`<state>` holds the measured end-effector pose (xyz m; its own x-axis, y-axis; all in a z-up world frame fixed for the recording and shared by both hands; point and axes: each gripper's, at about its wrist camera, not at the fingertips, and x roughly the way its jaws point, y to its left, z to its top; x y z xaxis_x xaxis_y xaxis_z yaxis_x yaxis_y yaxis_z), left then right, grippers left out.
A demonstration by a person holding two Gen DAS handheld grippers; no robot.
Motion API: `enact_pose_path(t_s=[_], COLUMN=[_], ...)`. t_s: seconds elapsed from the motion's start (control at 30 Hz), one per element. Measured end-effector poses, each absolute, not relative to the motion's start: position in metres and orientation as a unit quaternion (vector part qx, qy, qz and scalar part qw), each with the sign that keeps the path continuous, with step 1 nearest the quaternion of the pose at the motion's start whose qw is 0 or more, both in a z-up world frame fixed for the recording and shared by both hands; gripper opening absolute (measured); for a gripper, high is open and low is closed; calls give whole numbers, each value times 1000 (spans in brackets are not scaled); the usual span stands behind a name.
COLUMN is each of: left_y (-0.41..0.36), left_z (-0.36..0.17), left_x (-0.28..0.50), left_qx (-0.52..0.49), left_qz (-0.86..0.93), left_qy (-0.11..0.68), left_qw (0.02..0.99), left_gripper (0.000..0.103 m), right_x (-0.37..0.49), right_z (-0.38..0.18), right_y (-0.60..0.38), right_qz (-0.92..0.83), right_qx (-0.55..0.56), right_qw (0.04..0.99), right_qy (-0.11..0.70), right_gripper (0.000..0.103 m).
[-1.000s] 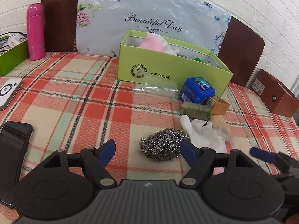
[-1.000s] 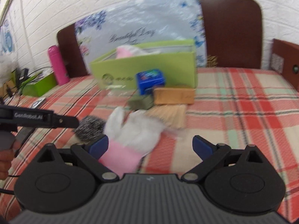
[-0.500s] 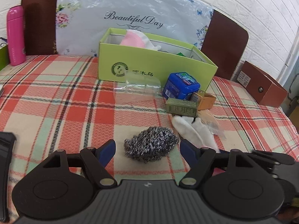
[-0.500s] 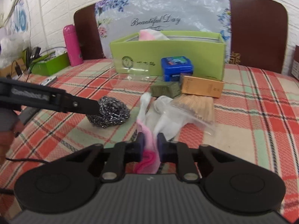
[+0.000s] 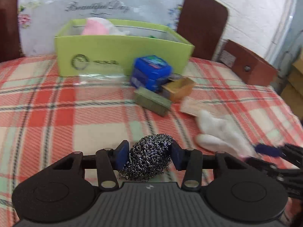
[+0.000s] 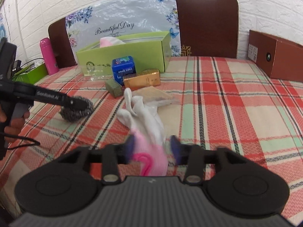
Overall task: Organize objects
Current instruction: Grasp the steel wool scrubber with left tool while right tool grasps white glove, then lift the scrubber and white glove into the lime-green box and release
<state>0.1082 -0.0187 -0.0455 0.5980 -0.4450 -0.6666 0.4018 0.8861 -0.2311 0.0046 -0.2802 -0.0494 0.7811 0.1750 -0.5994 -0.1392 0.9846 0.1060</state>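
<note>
Plainly, the scene was set out as follows.

Left gripper (image 5: 148, 156): its jaws were closing, with the steel wool scourer (image 5: 149, 156) seen between the blue pads, both of which were pressed against its sides.

Right gripper (image 6: 152, 147): its jaws were opening around the pink cuff of the white glove (image 6: 145, 121); the blurred left pad was seen against the cuff, while the right pad stood clear of it.

Steel wool scourer: it was found on the plaid cloth (image 6: 217, 104), near the front, to the left of the glove and apart from it.

White glove: it was laid flat on the cloth, its fingers pointed toward the boxes, with one fingertip close by the bag of wooden sticks (image 6: 157, 96).

Green box (image 6: 123, 56): a round logo and small characters were printed on its front (too small to be read); a pink and white cloth (image 6: 108, 41) was seen inside it.

Blue tin (image 6: 124, 69): it was placed just before the green box; its label could not be read.

Gold box (image 6: 142, 80) and olive box (image 6: 113, 88): they were set beside the blue tin.

Floral sheet (image 6: 121, 19): "Beautiful Day" was written on it.

Writing on the left gripper's finger: "GenRobot.AI" was read in the right wrist view.

Pink flask (image 6: 48, 55): it was stood upright at the far left.
</note>
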Motion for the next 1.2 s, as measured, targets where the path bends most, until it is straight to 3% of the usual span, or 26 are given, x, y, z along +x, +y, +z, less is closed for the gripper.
enact_pose_path(t_s=[0.13,0.27,0.5,0.6,0.7,0.83,1.0,1.03,1.2], left_y=[-24,-16,-21,-26,-24,-22,-24,-24,-19], left_z=[-47,-47,-48,-49,-50,-53,-56,-56,-45], left_x=[96,91,97,96,96,97,97,97,93], left_qx=[-9,-18,-18,-13,-17,-24,-21,-21,-32], left_qz=[-228,-238,-231,-240,-241,-240,-242,-242,-249], left_qy=[376,382,381,382,382,384,385,384,378], left_qw=[898,893,895,892,892,892,891,891,891], left_gripper=[56,52,54,49,48,49,46,44,40], right_x=[12,12,19,21,22,23,25,24,20], right_z=[-48,-53,-60,-59,-59,-65,-68,-67,-52], right_y=[-268,-261,-260,-255,-246,-236,-238,-238,-239], right_qz=[94,101,100,106,120,122,114,110,146], right_qx=[7,-4,-1,0,-8,-42,-55,-60,-26], right_qw=[946,945,940,939,937,934,933,934,933], right_qy=[310,312,327,327,329,333,337,335,328], right_gripper=[54,54,54,54,63,63,31,17,14])
